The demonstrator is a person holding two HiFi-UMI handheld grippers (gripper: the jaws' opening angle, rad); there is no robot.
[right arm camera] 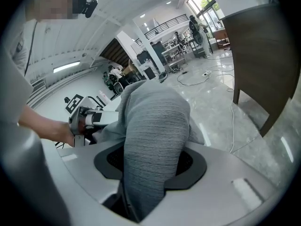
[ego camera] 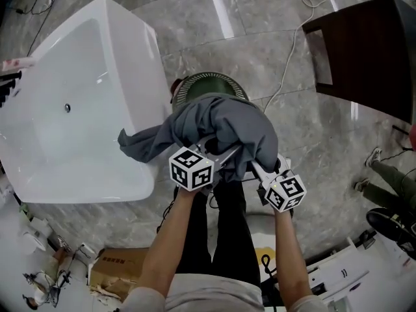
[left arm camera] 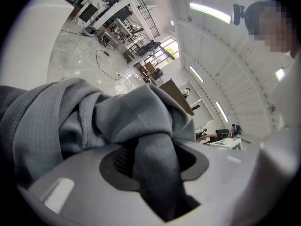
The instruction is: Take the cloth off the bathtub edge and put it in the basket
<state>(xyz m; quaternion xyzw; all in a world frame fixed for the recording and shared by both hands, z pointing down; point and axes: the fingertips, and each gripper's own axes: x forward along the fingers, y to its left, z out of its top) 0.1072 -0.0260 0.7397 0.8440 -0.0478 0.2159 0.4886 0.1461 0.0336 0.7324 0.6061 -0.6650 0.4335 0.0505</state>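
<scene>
I am holding the cloth point(ego camera: 224, 125) bunched just above the basket point(ego camera: 214, 82), with my left tongs point(ego camera: 209, 147) and right tongs point(ego camera: 255, 166) both clamping its folds. Next, I judge, I am lowering it into the basket and letting go.

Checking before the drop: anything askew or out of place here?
The grey cloth, pinched in the left claw and right claw, hangs bunched over the green basket, but one corner trails left across the bathtub rim, so it may land partly outside. Nothing looks spilled or damaged.
</scene>
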